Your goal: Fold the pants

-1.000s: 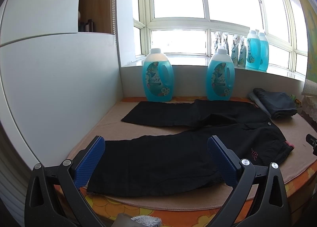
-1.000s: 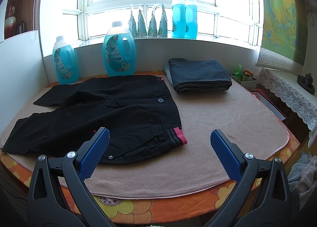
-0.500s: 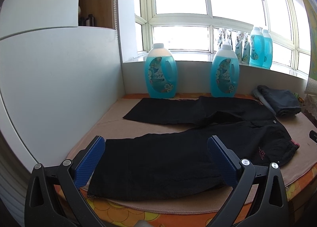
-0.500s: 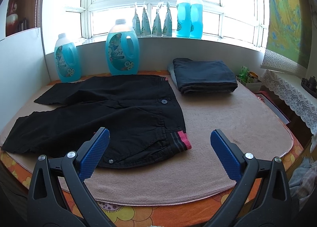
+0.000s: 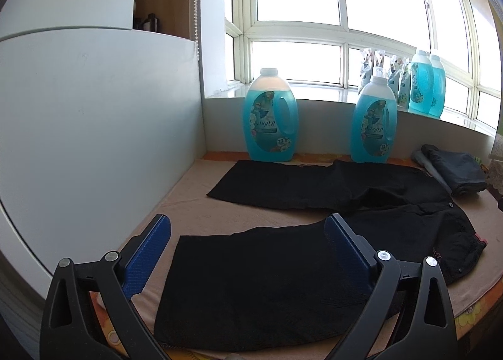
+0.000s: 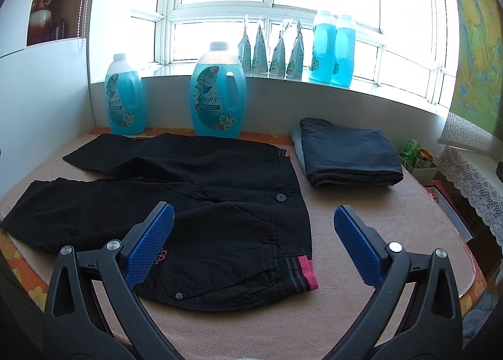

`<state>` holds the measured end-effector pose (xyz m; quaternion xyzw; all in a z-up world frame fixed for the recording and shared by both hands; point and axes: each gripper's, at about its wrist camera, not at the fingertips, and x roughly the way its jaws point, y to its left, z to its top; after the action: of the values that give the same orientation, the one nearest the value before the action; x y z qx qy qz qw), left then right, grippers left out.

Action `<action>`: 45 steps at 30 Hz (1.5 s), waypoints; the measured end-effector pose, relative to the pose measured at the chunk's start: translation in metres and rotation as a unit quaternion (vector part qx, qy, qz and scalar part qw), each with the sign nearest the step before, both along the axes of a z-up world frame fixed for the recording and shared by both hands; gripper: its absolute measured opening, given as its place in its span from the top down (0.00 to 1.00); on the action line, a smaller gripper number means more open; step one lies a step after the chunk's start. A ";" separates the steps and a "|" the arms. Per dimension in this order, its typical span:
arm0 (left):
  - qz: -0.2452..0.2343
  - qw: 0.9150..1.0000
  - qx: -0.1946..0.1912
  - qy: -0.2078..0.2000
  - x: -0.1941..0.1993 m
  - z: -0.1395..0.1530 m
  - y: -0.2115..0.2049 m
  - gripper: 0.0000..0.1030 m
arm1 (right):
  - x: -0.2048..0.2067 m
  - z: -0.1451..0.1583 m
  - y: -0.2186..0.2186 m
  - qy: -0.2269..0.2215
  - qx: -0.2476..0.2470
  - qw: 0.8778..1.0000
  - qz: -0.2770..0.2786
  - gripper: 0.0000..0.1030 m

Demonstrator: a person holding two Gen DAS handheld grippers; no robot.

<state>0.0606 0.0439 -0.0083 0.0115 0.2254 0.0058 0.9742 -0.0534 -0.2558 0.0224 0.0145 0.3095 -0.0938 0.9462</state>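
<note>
While spread flat across the beige mat (image 6: 361, 234): black pants (image 6: 220, 202), legs reaching toward the white side panel (image 5: 94, 140), waistband with pink trim toward the mat's middle.
Left gripper (image 5: 248, 243): jaws wide apart, just closed a little, poised over the nearer leg's hem end, cloth in view between them but not pinched.
Right gripper (image 6: 253, 228): jaws wide apart over the waist end, pads clear of the fabric.
Behind the pants: two blue detergent jugs (image 6: 217, 92) against the low wall.
Right of the waistband: folded dark garment (image 6: 349, 155), apart from the pants.
</note>
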 end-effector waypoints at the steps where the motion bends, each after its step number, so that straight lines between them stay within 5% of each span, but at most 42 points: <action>1: 0.001 1.000 0.001 -0.001 0.004 0.002 0.002 0.07 | 0.006 0.002 0.001 -0.001 -0.003 1.000 0.009 0.00; 6: -0.002 1.000 0.007 -0.006 0.027 0.012 0.010 0.10 | 0.036 0.013 0.003 -0.012 -0.024 0.999 0.032 0.00; 13: -0.007 1.000 0.006 0.018 0.053 0.009 0.022 0.23 | 0.057 -0.001 0.014 0.028 0.031 0.990 0.136 0.01; 15: -0.011 0.999 0.009 0.033 0.057 0.005 0.025 0.28 | 0.060 -0.011 0.026 0.062 0.041 0.980 0.186 0.13; 27: -0.005 0.994 -0.021 0.110 0.041 -0.033 0.060 0.53 | 0.034 -0.079 0.123 0.197 -0.007 0.907 0.372 0.30; 34: 0.013 0.989 -0.046 0.138 0.022 -0.051 0.083 0.57 | 0.035 -0.091 0.170 0.194 -0.014 0.889 0.414 0.35; 43: 0.050 0.983 -0.071 0.162 -0.006 -0.064 0.120 0.57 | 0.039 -0.094 0.217 0.171 -0.059 0.882 0.435 0.36; 45: 0.048 0.982 -0.073 0.165 -0.012 -0.066 0.121 0.57 | 0.043 -0.095 0.221 0.173 -0.068 0.883 0.432 0.54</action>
<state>0.0483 0.1645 -0.0743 -0.0692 0.3834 0.0341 0.9204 -0.0103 -0.0345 -0.0723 -0.2013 0.4363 0.3024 0.8232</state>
